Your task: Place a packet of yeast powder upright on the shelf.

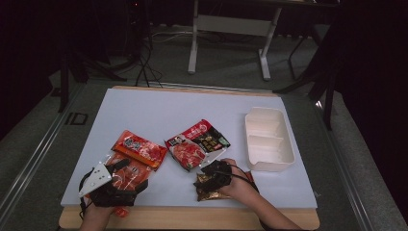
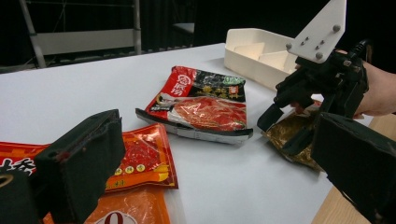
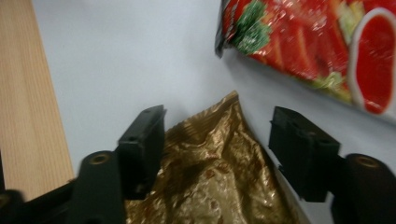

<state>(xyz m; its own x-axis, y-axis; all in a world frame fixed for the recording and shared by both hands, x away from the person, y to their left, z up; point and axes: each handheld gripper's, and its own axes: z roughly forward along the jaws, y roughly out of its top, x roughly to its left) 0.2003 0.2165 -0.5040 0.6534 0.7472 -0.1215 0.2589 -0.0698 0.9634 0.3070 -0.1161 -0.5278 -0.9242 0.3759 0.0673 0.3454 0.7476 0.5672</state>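
Right tool (image 3: 217, 154), jaws apart, straddles the gold packet (image 3: 215, 182) at lower centre: light, crinkly, slippery; pinch its corner.

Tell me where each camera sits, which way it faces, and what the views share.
High view: above the table's near side, looking forward and down; both forearms, left gripper.
Left gripper view: rides it, low across the table toward the white tray; own jaws.
Right gripper view: looks down on the gold packet between its open jaws.
Shared: gold packet, right gripper, red-and-black packet.
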